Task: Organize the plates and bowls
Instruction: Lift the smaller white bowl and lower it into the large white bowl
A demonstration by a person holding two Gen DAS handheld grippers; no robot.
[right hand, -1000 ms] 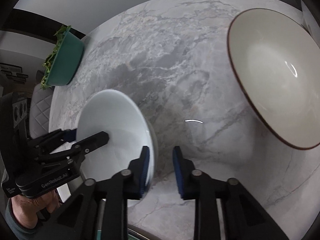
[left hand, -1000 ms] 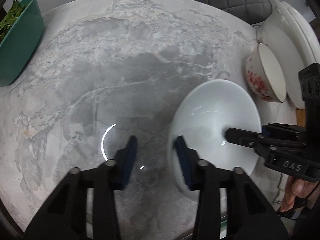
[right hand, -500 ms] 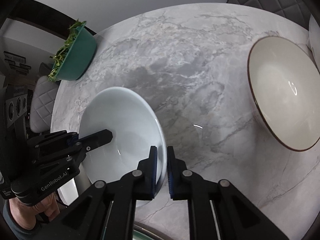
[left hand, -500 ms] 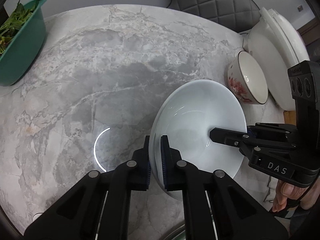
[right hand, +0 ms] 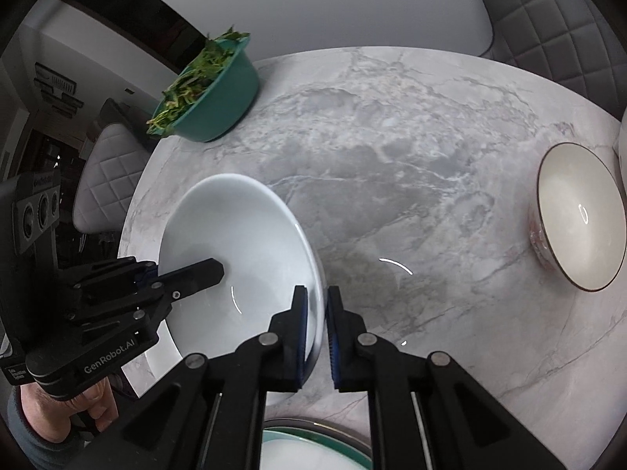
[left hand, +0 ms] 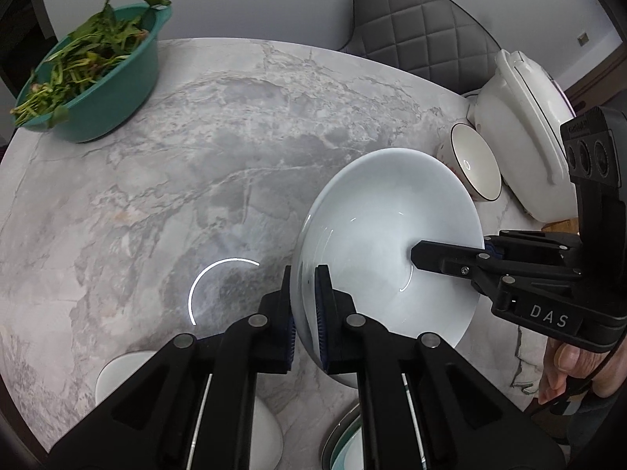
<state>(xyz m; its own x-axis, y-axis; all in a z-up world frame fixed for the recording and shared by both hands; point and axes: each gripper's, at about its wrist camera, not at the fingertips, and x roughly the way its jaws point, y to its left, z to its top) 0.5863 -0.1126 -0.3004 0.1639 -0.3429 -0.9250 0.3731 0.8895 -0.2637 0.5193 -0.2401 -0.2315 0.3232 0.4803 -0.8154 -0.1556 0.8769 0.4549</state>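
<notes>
Both grippers, left and right, have their jaws clamped on opposite rims of the white bowl, carried clear above the desk. Next, I'd judge, comes a level carry to a stack, perhaps the plate below.

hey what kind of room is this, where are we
Most likely a home dining area: a round marble table, a quilted grey chair pushed up to it, and a teal basin of leafy greens among bowls.

Both hand-held grippers, the left hand-held gripper and the right hand-held gripper, pinch the white bowl above the marble bench.
</notes>
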